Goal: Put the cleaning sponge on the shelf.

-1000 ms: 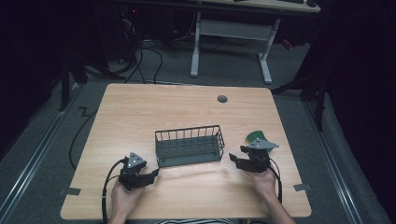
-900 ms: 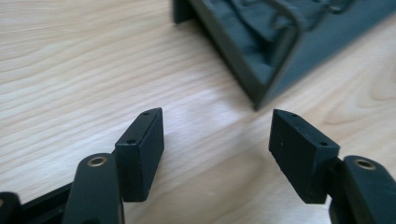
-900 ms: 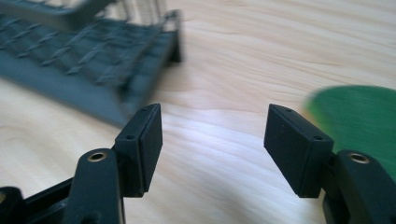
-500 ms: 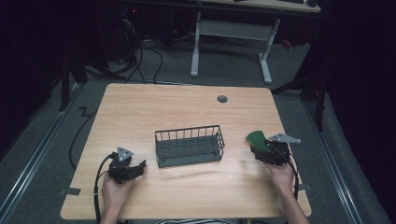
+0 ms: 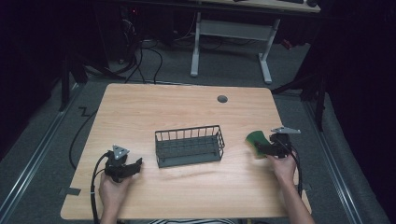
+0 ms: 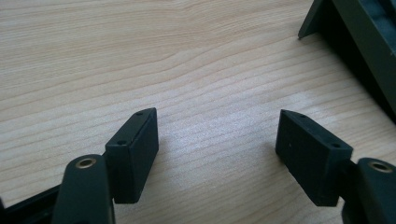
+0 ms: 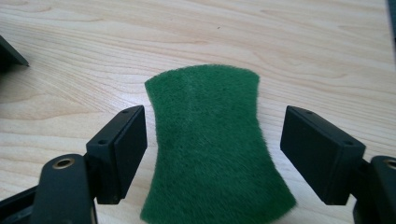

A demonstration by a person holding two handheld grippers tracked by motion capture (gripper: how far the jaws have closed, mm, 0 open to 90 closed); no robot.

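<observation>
A green scouring pad (image 5: 256,139) lies flat on the wooden table (image 5: 187,107), right of a dark wire basket (image 5: 189,145). My right gripper (image 5: 264,148) points left at the pad. In the right gripper view the pad (image 7: 210,154) lies between the jaws of the right gripper (image 7: 215,116), and a gap shows on both sides. Those jaws have just been opening. My left gripper (image 5: 135,167) rests on the table left of the basket. Its jaws have just been opening too, with bare wood between them in the left gripper view (image 6: 217,116).
The basket's corner (image 6: 369,42) shows at the upper right of the left gripper view, and its edge (image 7: 9,53) at the left of the right gripper view. A cable grommet (image 5: 222,99) sits near the table's far edge. A desk frame (image 5: 231,35) stands beyond.
My right hand has moved right, away from the basket, while the green pad stays on the table. My left hand has shifted left, away from the basket.
</observation>
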